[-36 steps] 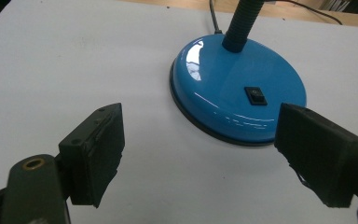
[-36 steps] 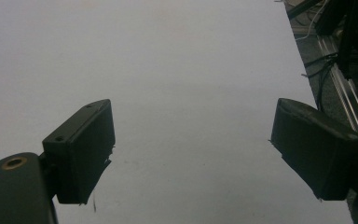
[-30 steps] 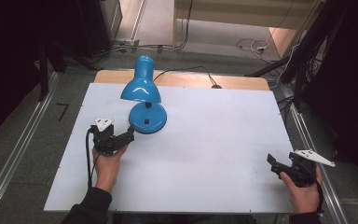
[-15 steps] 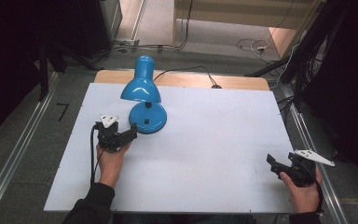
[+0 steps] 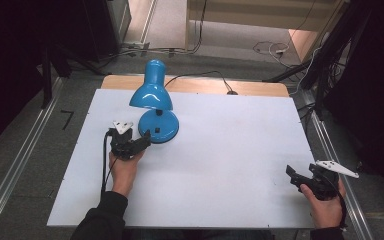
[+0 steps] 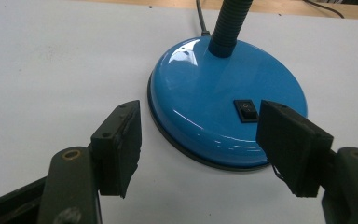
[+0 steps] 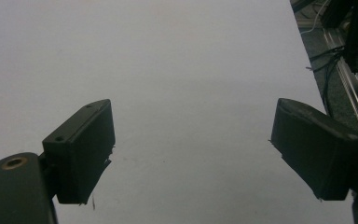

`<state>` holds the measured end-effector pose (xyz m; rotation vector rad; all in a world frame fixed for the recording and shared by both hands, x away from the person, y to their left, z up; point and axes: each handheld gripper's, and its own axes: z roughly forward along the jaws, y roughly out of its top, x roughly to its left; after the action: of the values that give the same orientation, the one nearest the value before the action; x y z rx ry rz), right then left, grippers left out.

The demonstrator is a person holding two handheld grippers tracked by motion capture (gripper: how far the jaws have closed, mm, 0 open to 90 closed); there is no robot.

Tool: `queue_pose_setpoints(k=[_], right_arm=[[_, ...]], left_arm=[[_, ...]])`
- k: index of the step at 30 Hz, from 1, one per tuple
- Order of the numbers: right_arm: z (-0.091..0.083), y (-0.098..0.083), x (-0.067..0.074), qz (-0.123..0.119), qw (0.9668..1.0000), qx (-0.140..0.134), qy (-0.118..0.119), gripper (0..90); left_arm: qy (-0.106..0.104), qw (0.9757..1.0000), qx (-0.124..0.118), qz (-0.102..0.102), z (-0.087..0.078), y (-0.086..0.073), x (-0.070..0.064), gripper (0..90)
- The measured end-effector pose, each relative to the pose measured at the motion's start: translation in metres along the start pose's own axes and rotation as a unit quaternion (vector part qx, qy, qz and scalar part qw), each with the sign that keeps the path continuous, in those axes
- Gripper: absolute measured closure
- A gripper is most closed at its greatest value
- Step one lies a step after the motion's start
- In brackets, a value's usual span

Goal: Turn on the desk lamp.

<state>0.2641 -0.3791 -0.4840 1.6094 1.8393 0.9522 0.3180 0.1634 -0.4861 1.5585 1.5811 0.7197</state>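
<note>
A blue desk lamp (image 5: 151, 95) stands at the back left of the white table top (image 5: 220, 150). Its round base (image 6: 223, 112) carries a black rocker switch (image 6: 245, 110). My left gripper (image 5: 141, 142) sits just in front and to the left of the base, pointing at it. In the left gripper view, the left gripper (image 6: 200, 135) is open and its jaws have just been closing. The near rim of the base lies in the gap, and the pads touch nothing. My right gripper (image 5: 294, 176) rests open near the front right corner, and the right gripper (image 7: 193, 149) has only bare table between its jaws.
The lamp's black cable (image 5: 205, 75) runs back over the wooden strip (image 5: 200, 86) behind the white top. Metal rails (image 5: 330, 150) flank the table on both sides. Bare white surface stretches between the two grippers.
My left gripper has edged a little right and forward, closer to the lamp base, and its jaws stand narrower. The right gripper has stayed where it was.
</note>
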Motion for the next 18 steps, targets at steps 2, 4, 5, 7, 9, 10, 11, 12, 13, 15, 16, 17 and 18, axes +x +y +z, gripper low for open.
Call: queue_pose_setpoints(k=[2,4,5,7,9,10,11,12,13,15,16,17,18], right_arm=[[0.000,0.000,0.000,0.000,1.0000,0.000,0.001,12.2],[0.000,0.000,0.001,0.000,1.0000,0.000,0.001,12.2],[0.000,0.000,0.001,0.000,1.0000,0.000,0.001,12.2],[0.001,0.000,0.001,0.001,1.0000,0.001,0.001,12.2],[0.001,0.000,0.001,0.001,1.0000,0.003,0.001,12.2],[0.001,0.000,0.001,0.001,1.0000,0.003,0.002,12.2],[0.001,0.000,0.001,0.001,1.0000,0.002,0.001,12.2],[0.001,0.000,0.001,0.001,1.0000,0.001,0.001,12.2],[0.001,0.000,0.000,0.000,1.0000,0.000,0.001,12.2],[0.000,0.000,0.000,0.001,1.0000,0.000,0.001,12.2],[0.001,0.000,0.000,0.001,1.0000,0.001,0.002,12.2],[0.001,0.000,0.000,0.002,1.0000,0.001,0.001,12.2],[0.001,0.000,0.000,0.002,1.0000,0.002,0.002,12.2]], left_arm=[[0.001,1.0000,0.002,0.001,0.002,0.000,0.000,33.1],[0.003,1.0000,0.002,-0.001,0.004,0.000,0.001,34.3],[0.003,1.0000,0.003,0.001,0.004,0.001,0.001,35.1],[0.003,1.0000,0.003,0.001,0.005,0.001,0.001,36.9],[0.000,1.0000,0.000,0.006,0.007,0.003,-0.001,39.0],[0.001,1.0000,0.000,0.009,0.008,0.004,-0.002,40.2],[0.001,0.9999,0.000,0.010,0.009,0.005,-0.003,41.6],[0.002,0.9999,0.000,0.011,0.010,0.005,-0.004,43.0],[0.002,1.0000,0.001,0.009,0.011,0.006,-0.004,44.2],[0.002,1.0000,-0.001,0.008,0.013,0.006,-0.005,49.0],[0.004,0.9999,-0.003,0.009,0.013,0.007,-0.006,50.8],[0.002,0.9999,-0.004,0.011,0.014,0.007,-0.006,53.9],[-0.001,0.9999,-0.004,0.010,0.015,0.007,-0.007,56.9]])
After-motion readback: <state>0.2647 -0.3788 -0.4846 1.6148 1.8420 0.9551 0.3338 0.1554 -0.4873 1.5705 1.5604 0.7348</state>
